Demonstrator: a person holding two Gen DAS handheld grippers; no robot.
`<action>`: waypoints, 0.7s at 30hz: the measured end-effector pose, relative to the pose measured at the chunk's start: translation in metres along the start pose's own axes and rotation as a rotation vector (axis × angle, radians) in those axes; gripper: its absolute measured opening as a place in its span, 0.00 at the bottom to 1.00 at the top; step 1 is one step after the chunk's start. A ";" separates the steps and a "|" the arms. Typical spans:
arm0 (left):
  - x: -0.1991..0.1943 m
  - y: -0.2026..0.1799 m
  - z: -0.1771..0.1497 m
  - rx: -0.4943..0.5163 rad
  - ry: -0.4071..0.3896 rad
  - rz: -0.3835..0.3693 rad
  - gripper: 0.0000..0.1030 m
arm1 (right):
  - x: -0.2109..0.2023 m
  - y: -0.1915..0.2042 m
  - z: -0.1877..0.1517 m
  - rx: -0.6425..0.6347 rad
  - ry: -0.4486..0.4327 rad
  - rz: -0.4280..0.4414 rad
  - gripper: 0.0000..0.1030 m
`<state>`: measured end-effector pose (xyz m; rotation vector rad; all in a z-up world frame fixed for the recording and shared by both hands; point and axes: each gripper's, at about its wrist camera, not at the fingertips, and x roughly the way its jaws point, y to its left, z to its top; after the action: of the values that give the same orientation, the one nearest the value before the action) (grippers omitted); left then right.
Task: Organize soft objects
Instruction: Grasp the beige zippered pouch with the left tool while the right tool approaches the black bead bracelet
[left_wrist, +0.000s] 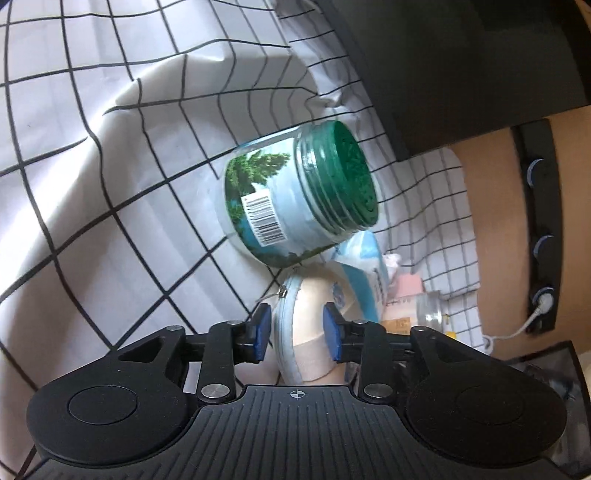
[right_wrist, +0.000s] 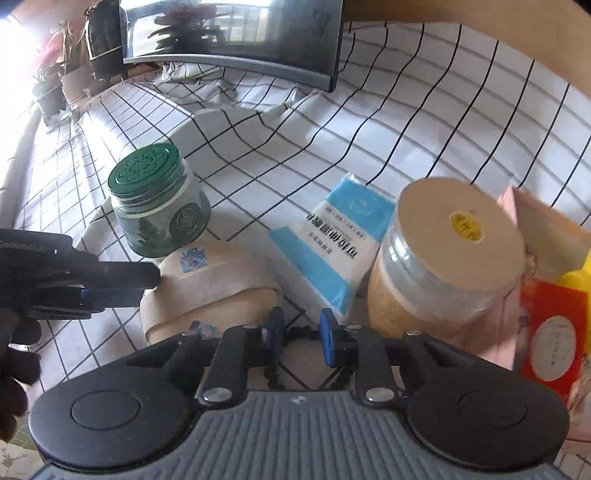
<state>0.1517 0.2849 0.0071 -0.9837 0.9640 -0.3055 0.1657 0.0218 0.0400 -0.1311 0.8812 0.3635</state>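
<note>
A beige soft zip pouch (left_wrist: 314, 325) with a light blue edge sits between the blue pads of my left gripper (left_wrist: 297, 332); the pads touch both its sides. In the right wrist view the pouch (right_wrist: 218, 284) lies on the checked cloth, with the left gripper (right_wrist: 122, 286) at its left end. My right gripper (right_wrist: 301, 334) is partly open just above the cloth, at the pouch's right end. A black beaded or scrunched band (right_wrist: 295, 336) lies between and below its pads. A blue and white soft packet (right_wrist: 332, 243) lies right of the pouch.
A green-lidded jar (right_wrist: 159, 206) stands just behind the pouch; it also shows in the left wrist view (left_wrist: 299, 195). A clear jar with a tan lid (right_wrist: 443, 258) and red and pink packets (right_wrist: 550, 332) stand at the right. A black appliance (right_wrist: 236, 37) sits at the back.
</note>
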 end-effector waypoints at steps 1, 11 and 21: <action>-0.002 -0.003 0.001 0.023 0.005 0.013 0.33 | -0.006 0.000 -0.001 -0.009 -0.026 0.000 0.22; 0.013 -0.003 0.005 0.052 0.027 -0.011 0.43 | 0.000 -0.001 0.003 0.000 -0.032 0.045 0.22; 0.005 -0.033 0.000 0.143 0.049 -0.001 0.80 | -0.002 -0.003 -0.003 0.027 -0.023 0.122 0.21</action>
<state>0.1610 0.2634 0.0313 -0.8493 0.9724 -0.3960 0.1631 0.0181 0.0397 -0.0482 0.8731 0.4656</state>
